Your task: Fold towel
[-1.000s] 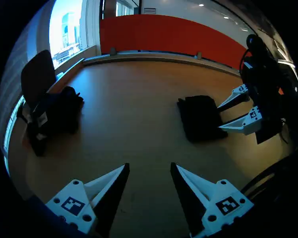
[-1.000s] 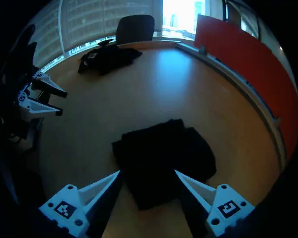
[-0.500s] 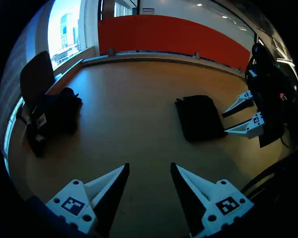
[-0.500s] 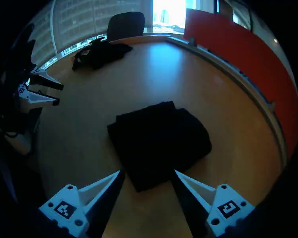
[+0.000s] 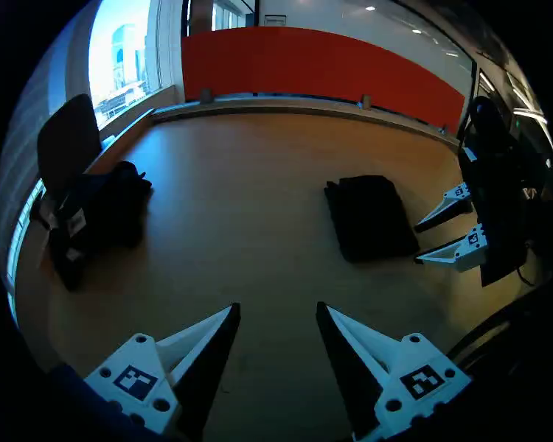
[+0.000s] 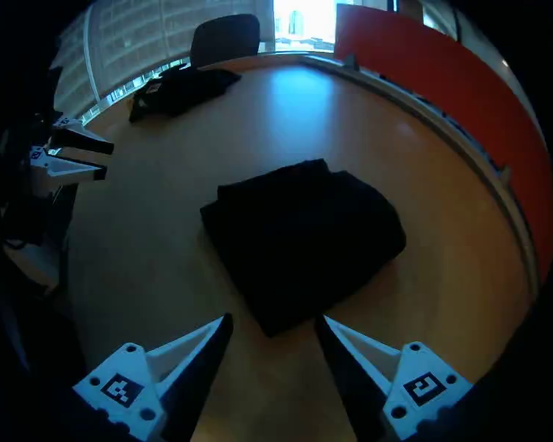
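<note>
— Where is the towel (image 6: 306, 243)?

— Flat on the tabletop (image 5: 240, 191), folded into a dark, thick rectangle. It lies nearer the red partition (image 5: 313, 62) than either tool does

— Which way does it run?

— In the left gripper view its long axis runs toward the red partition, a little slanted, with one short end facing that partition. The corner farthest from the red partition points at the right tool (image 6: 273, 318); in the right gripper view that corner shows in the gap between the two fingertips

— So the right tool has it?

— No. Its fingers stand wide apart with nothing pinched. In the left gripper view its tips sit just beside the towel's edge, on the side away from the red partition

— And the left tool (image 5: 276, 306)?

— Also spread wide, holding nothing, over bare tabletop. It is well apart from the towel and farther from the red partition than the right tool

— Anything else on there?

— A dark bundle (image 5: 99, 210) with a chair (image 5: 66, 140) behind it, much farther from the red partition than the towel
</note>
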A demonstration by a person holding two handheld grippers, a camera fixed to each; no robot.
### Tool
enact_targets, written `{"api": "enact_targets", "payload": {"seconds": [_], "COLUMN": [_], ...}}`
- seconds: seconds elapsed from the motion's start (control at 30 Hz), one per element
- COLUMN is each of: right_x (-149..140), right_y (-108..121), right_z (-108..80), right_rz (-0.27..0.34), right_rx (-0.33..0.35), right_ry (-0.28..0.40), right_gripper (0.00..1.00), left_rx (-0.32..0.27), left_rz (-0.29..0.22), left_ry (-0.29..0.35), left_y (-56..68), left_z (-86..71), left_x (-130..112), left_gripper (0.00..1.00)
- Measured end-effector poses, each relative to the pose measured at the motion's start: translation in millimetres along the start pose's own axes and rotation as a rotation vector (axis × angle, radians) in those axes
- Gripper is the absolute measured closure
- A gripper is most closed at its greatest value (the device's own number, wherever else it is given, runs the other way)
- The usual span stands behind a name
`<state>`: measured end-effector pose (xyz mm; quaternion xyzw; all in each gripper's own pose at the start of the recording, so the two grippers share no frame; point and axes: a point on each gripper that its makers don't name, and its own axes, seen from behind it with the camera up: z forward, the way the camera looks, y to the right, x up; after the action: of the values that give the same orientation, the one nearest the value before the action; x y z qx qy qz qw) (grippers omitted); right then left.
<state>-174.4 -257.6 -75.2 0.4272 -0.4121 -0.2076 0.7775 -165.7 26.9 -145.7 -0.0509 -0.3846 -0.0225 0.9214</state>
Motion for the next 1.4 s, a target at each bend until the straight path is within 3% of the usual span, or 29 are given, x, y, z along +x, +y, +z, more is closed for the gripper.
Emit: {"api": "enact_targets", "payload": {"seconds": [0.27, 0.6, 1.07, 1.4], "right_x": [-5, -8, -13, -15], "right_y": [5, 11, 14, 14], "right_z": [3.6, 4.6, 8.0, 8.5], "right_rz": [0.047, 0.083, 0.079, 0.079], "right_rx": [-0.027, -0.038, -0.055, -0.048], "right_ry": [-0.014, -0.014, -0.024, -0.029], "right_gripper": [0.33, 0.64, 0.67, 0.79], "left_rx": [-0.001, 0.001, -0.003, -0.004], "left_rz": [0.0, 0.002, 0.006, 0.007], "left_ry": [0.001, -0.002, -0.002, -0.002], "left_y": [-0.8, -2.0, 0.0, 0.4], "left_z": [-0.6, -0.1, 1.7, 2.7], "left_x": [0, 0, 1, 2], "left_gripper": [0.24, 0.25, 0.25, 0.25]}}
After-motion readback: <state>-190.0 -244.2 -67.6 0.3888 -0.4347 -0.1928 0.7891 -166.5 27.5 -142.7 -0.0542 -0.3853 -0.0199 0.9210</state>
